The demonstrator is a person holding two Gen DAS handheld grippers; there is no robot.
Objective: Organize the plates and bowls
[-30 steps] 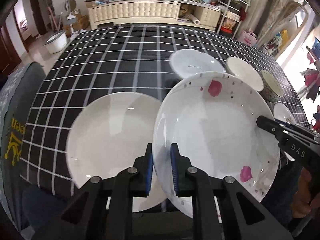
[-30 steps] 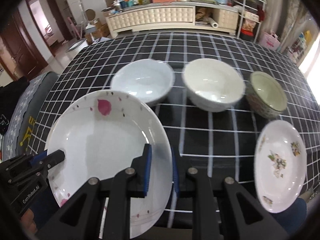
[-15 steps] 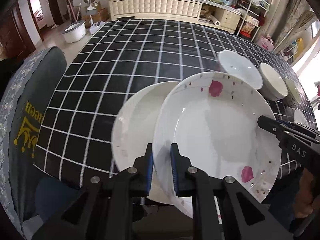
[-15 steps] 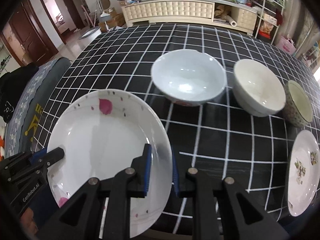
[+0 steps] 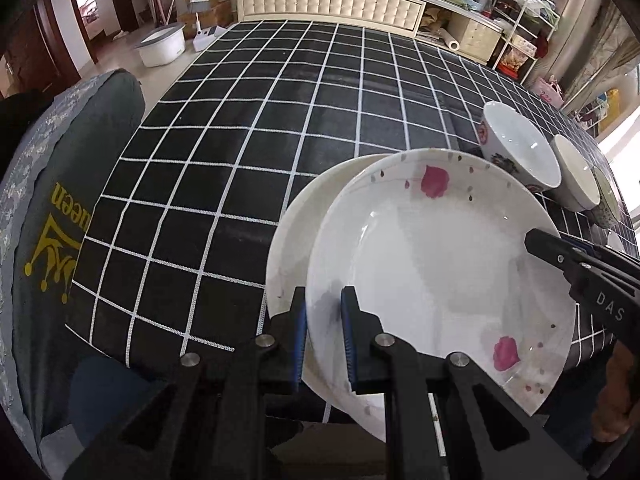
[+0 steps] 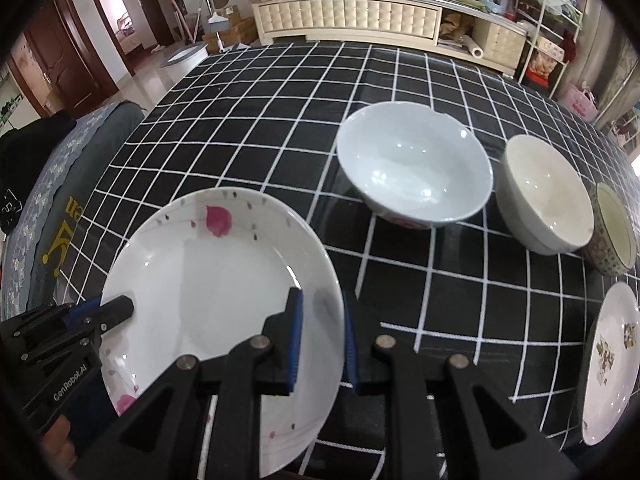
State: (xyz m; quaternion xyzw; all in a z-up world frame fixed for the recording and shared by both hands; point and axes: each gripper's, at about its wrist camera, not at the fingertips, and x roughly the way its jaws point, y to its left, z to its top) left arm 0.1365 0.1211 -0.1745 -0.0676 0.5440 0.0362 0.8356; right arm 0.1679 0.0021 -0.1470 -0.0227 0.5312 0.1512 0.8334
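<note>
Both grippers hold one white plate with pink petals (image 5: 432, 264), also in the right wrist view (image 6: 208, 280). My left gripper (image 5: 324, 340) is shut on its near left rim. My right gripper (image 6: 320, 336) is shut on its right rim. The plate hovers over a plain white plate (image 5: 296, 232) lying on the checked tablecloth, mostly hiding it. A pale blue bowl (image 6: 412, 168), a cream bowl (image 6: 548, 196) and a small patterned bowl (image 6: 616, 232) stand in a row to the right.
A floral plate (image 6: 608, 364) lies at the table's right front edge. A grey chair back (image 5: 48, 216) stands by the left edge. A cream sideboard (image 6: 348, 20) with clutter runs behind the table (image 6: 256, 112).
The petal plate, held by both grippers, has moved left until it covers most of the plain white plate. The bowls now sit further right in the views.
</note>
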